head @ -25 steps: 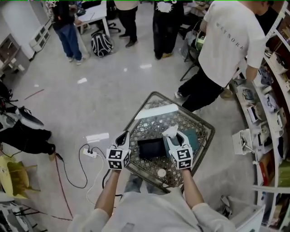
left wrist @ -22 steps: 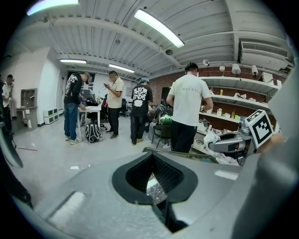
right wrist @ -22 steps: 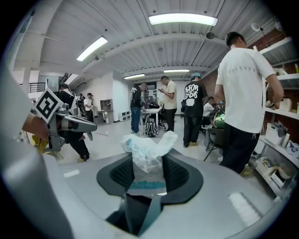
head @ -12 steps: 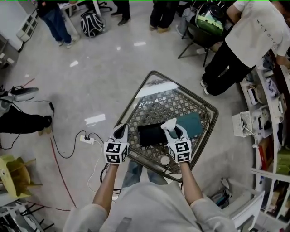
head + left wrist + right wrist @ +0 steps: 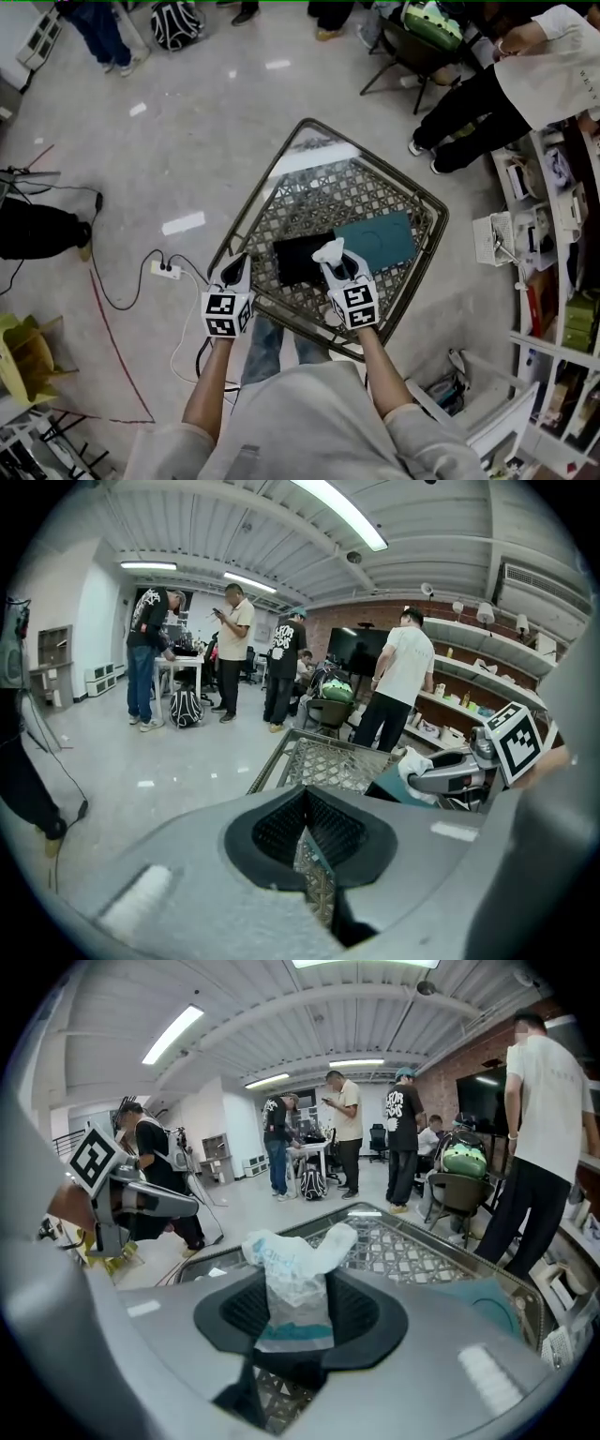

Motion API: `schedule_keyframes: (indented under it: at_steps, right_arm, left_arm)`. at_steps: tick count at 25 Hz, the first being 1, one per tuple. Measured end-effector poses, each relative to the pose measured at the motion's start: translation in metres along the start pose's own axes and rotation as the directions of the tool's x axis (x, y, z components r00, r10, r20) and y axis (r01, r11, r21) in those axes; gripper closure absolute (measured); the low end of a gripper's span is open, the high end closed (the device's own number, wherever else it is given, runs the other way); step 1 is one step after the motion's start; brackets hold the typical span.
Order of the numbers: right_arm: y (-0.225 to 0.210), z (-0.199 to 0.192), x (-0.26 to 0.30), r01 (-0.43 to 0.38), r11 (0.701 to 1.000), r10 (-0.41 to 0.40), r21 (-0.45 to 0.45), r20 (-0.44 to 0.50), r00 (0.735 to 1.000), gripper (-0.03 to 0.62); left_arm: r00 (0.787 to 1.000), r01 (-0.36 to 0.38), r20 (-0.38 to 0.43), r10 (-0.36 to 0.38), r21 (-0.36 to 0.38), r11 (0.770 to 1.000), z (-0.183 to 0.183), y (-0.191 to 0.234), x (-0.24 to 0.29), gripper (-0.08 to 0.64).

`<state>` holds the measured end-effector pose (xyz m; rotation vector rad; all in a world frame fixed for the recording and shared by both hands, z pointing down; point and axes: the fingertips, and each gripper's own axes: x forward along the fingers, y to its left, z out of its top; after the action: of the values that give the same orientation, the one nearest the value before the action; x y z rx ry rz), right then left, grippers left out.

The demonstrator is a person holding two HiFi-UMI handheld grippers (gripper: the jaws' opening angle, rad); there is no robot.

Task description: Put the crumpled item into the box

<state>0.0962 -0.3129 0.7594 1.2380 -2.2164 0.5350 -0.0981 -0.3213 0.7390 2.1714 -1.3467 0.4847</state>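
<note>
My right gripper is shut on the crumpled item, a white plastic wrapper with teal print. The wrapper sticks up between the pads in the right gripper view. In the head view it hangs over the near right corner of the black open box, which lies on the lattice table. A teal flat piece lies against the box's right side. My left gripper is at the table's near left edge, its jaws meeting at the tips with nothing between them.
A person in a white shirt bends at the shelves right of the table. A chair stands beyond the table. A power strip and cables lie on the floor at the left. More people stand farther back.
Both grippers have come down toward the table. The wrapper stays in the right gripper, now lower and over the black box's near corner. The head view has tilted further down.
</note>
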Motion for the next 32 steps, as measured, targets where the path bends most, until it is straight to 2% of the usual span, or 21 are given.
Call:
schedule_keyframes:
  at_steps: [5, 7, 9, 12, 14, 17, 19, 24, 26, 27, 32]
  right_arm:
    - [0.012, -0.010, 0.010, -0.044, 0.996, 0.040, -0.079, -0.055, 0.998, 0.440]
    - [0.019, -0.015, 0.013, -0.074, 0.984, 0.057, -0.160, -0.107, 0.993, 0.440]
    - [0.024, -0.022, 0.019, -0.107, 0.957, 0.066, -0.270, -0.159, 0.985, 0.440]
    - [0.033, -0.034, 0.030, -0.178, 0.879, 0.079, -0.443, -0.232, 0.969, 0.440]
    - [0.039, -0.044, 0.037, -0.231, 0.801, 0.080, -0.552, -0.284, 0.955, 0.439]
    - [0.047, -0.055, 0.044, -0.305, 0.667, 0.072, -0.680, -0.349, 0.934, 0.439]
    - [0.050, -0.061, 0.049, -0.338, 0.594, 0.061, -0.730, -0.378, 0.924, 0.439]
    - [0.056, -0.074, 0.060, -0.407, 0.444, 0.033, -0.798, -0.440, 0.898, 0.439]
    - [0.061, -0.079, 0.065, -0.436, 0.405, 0.031, -0.804, -0.465, 0.885, 0.437]
    - [0.063, -0.082, 0.068, -0.452, 0.394, 0.033, -0.800, -0.479, 0.877, 0.437]
    - [0.061, -0.101, 0.087, -0.507, 0.377, 0.000, -0.775, -0.548, 0.836, 0.437]
  left_arm:
    - [1.000, -0.017, 0.000, 0.017, -0.019, 1.000, -0.008, 0.006, -0.007, 0.555]
    - [1.000, -0.023, 0.002, 0.023, -0.024, 0.999, -0.008, 0.008, -0.009, 0.555]
    - [1.000, -0.028, 0.008, 0.028, -0.031, 0.999, -0.007, 0.010, -0.009, 0.555]
    - [0.999, -0.033, 0.011, 0.034, -0.040, 0.999, -0.008, 0.013, -0.008, 0.555]
    - [0.999, -0.034, 0.010, 0.034, -0.043, 0.998, -0.009, 0.013, -0.008, 0.554]
    - [0.999, -0.034, 0.010, 0.034, -0.050, 0.998, -0.011, 0.013, -0.010, 0.555]
    - [0.999, -0.033, 0.010, 0.034, -0.052, 0.998, -0.011, 0.012, -0.011, 0.554]
    - [0.999, -0.038, 0.009, 0.039, -0.061, 0.997, -0.014, 0.016, -0.011, 0.555]
    - [0.999, -0.041, 0.006, 0.041, -0.065, 0.997, -0.015, 0.017, -0.011, 0.554]
    - [0.999, -0.041, 0.006, 0.042, -0.067, 0.997, -0.016, 0.017, -0.011, 0.555]
    - [0.999, -0.046, 0.002, 0.046, -0.076, 0.996, -0.020, 0.019, -0.012, 0.554]
